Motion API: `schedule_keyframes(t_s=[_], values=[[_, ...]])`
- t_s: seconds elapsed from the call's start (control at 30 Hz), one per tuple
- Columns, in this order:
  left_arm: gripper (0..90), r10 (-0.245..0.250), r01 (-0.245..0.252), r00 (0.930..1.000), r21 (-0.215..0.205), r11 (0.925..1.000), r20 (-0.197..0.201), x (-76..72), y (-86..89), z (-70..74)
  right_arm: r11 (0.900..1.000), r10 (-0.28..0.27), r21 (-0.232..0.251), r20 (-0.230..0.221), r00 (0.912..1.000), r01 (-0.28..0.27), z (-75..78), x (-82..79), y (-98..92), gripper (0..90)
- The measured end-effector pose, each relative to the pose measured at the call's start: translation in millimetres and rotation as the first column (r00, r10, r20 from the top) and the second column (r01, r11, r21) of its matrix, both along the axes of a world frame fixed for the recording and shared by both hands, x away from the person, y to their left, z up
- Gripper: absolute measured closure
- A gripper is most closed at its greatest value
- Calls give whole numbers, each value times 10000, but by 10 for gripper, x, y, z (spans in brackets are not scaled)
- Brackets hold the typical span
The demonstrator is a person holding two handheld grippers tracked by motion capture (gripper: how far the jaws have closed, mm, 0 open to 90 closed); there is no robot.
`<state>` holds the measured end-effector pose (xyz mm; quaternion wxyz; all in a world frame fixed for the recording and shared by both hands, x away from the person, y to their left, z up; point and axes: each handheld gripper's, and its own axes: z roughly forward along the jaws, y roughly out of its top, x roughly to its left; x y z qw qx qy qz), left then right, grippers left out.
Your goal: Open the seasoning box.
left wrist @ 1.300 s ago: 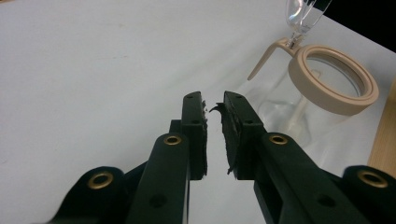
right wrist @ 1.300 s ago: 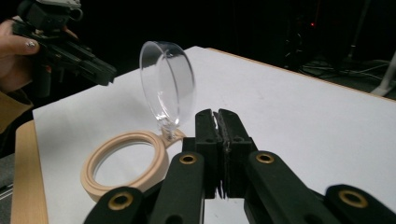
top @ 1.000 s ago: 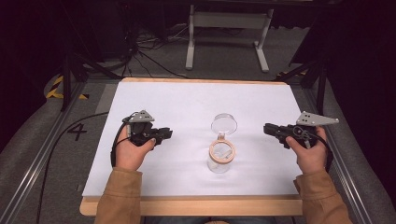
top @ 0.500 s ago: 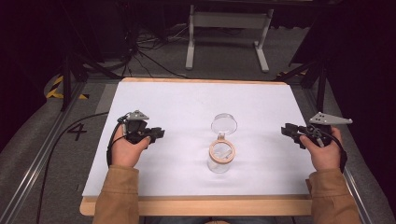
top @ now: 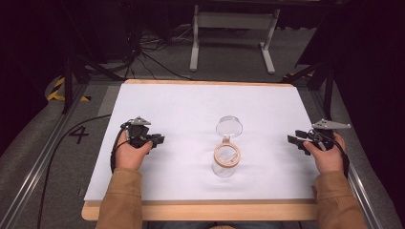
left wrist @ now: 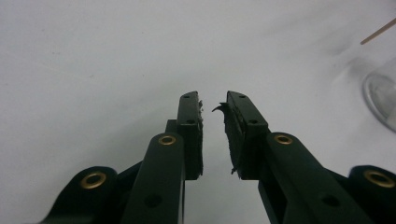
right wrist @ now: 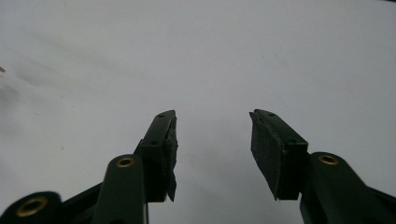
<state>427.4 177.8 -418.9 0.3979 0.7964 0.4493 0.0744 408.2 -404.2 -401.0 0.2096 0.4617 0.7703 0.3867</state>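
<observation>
A clear glass jar (top: 226,162) with a tan ring at its mouth stands at the middle of the white table top (top: 191,109). Just behind it lies a round clear lid (top: 229,126). My left gripper (top: 161,139) rests left of the jar and points at it. Its jaws stand a narrow gap apart with nothing between them (left wrist: 214,100). My right gripper (top: 291,139) sits near the table's right edge and points left. Its jaws are wide apart and hold nothing (right wrist: 212,116). A glass edge (left wrist: 380,98) shows at the right of the left gripper view.
The table has a wooden front edge (top: 200,210). A metal rail (top: 43,162) runs along the left side, with a black cable (top: 71,129) across the floor. A white stand (top: 234,21) is behind the table.
Both hands have drawn apart from the jar. The right gripper has gone toward the table's right edge, and the left gripper a little to the left. The jar and lid have not moved.
</observation>
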Motion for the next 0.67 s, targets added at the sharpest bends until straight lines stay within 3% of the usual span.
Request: schedule_keyframes(t_s=[0.17, 0.37, 0.5, 0.67], values=[[754, 10, -7, 9998, 135, 9999, -218, 24, -31, -80, 9991, -26, -433, -480, 9988, 5, -156, 50, 38, 515], [750, -144, 153, 9995, 349, 9993, -268, 33, -61, -100, 9974, 50, -709, -721, 9974, -101, -252, 74, 104, 514], [746, -245, 254, 9994, 395, 9989, -231, 32, -79, -101, 9946, 127, -1020, -696, 9975, -198, -293, 83, 149, 509], [741, -309, 318, 9993, 409, 9987, -215, 25, -99, -88, 9946, 162, -1014, -587, 9981, -221, -284, 79, 150, 509]])
